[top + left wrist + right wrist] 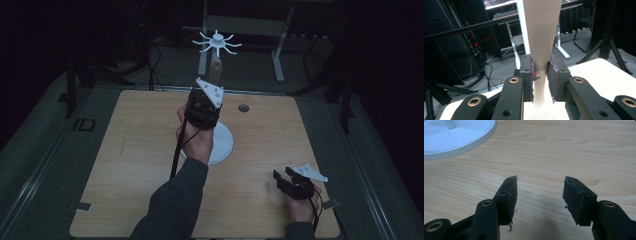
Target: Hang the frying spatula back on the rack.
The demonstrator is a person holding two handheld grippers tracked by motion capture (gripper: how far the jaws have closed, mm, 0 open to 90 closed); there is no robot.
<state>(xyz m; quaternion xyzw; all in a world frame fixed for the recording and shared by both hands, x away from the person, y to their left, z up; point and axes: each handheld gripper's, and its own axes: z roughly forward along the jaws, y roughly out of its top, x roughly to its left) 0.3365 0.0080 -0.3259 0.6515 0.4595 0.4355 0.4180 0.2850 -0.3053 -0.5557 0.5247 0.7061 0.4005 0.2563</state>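
Two claws are at work, and from the high view we see them well apart: the left claw (216,75) is raised over the middle of the tabletop (130,150), up against a tall stand, while the right claw (283,178) rests low near the near right corner. The stand has a round white base (223,145) on the wood and a white spoked hanger (217,42) at its top. A tan, cone-like piece (215,70) shows just above the left claw, below the spokes.

In the left gripper view we find the left claw (541,75) clenched on that tan cone-like piece (541,30), the pads pinching its narrow waist, with the piece widening above. A slim white pole (522,30) runs just behind it. We judge the piece light and matte, probably stiff paper or thin plastic, so it could crush or dent under a hard squeeze; the narrow part, where the claw sits now, looks like the sensible hold, since the flare above keeps it from slipping down.

In the right gripper view we see the right claw (539,195) spread wide with nothing between its jaws, hovering over bare wood, the white base (469,137) off to the upper left.
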